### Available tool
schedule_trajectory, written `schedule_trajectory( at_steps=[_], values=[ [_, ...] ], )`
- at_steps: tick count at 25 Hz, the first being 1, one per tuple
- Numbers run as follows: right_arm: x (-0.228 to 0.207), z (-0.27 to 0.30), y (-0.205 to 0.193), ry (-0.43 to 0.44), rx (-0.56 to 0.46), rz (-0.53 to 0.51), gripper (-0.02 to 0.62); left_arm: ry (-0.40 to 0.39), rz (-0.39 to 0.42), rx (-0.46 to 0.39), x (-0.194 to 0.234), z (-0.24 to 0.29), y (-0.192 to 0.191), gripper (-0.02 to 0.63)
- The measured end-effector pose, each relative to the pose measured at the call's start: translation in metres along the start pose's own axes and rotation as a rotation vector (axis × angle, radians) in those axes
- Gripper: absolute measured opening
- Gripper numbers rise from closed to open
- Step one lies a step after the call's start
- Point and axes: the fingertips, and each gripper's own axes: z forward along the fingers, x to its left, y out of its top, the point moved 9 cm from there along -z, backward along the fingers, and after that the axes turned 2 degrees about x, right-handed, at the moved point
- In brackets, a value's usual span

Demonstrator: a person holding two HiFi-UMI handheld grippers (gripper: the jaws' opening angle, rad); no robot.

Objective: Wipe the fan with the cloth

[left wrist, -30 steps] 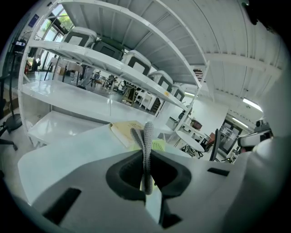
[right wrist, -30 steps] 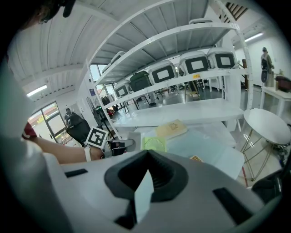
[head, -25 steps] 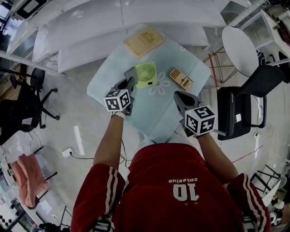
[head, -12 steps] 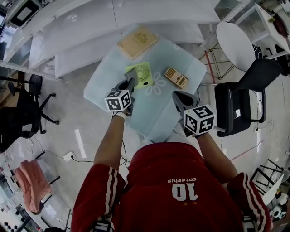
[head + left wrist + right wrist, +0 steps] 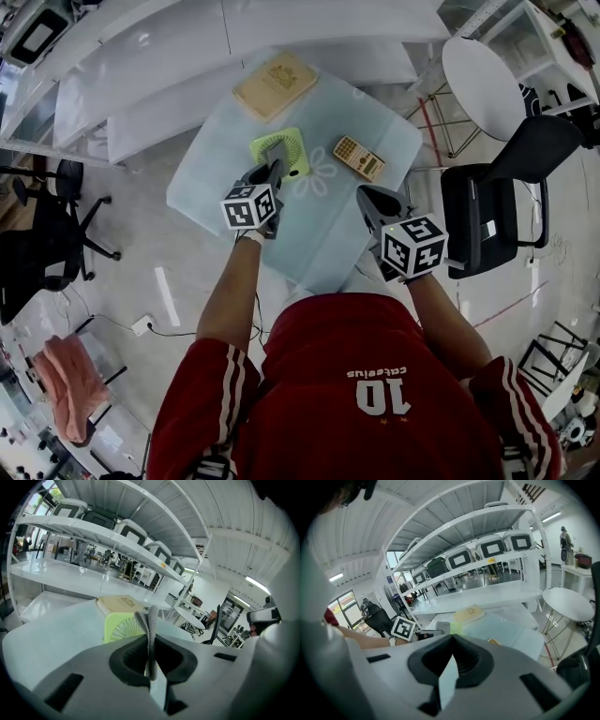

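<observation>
A lime-green fan (image 5: 292, 152) stands on the pale glass table (image 5: 328, 225). A grey cloth (image 5: 272, 150) lies across the fan's face. My left gripper (image 5: 271, 172) is shut on that cloth just in front of the fan. In the left gripper view the cloth (image 5: 151, 625) hangs pinched between the jaws of the left gripper (image 5: 151, 641), with the fan (image 5: 121, 627) right behind. My right gripper (image 5: 371, 197) hovers over the table's right side, shut on nothing, well apart from the fan. In the right gripper view the right gripper (image 5: 451, 638) points toward the fan (image 5: 455, 628).
A tan book (image 5: 275, 84) lies at the table's far end and an orange calculator (image 5: 358, 157) to the right of the fan. White shelving (image 5: 141, 56) runs behind the table. A black chair (image 5: 492, 220) and a round white table (image 5: 492, 84) stand at the right.
My left gripper has carried the cloth from the fan's left edge onto its face. The right gripper has stayed put.
</observation>
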Motion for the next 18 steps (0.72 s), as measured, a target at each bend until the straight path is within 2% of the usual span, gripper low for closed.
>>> schedule_trajectory(
  at_steps=[18],
  values=[
    [-0.028, 0.006, -0.002, -0.017, 0.019, 0.039, 0.005, -0.024, -0.035, 0.008, -0.009, 0.042, -0.007, 0.023]
  ],
)
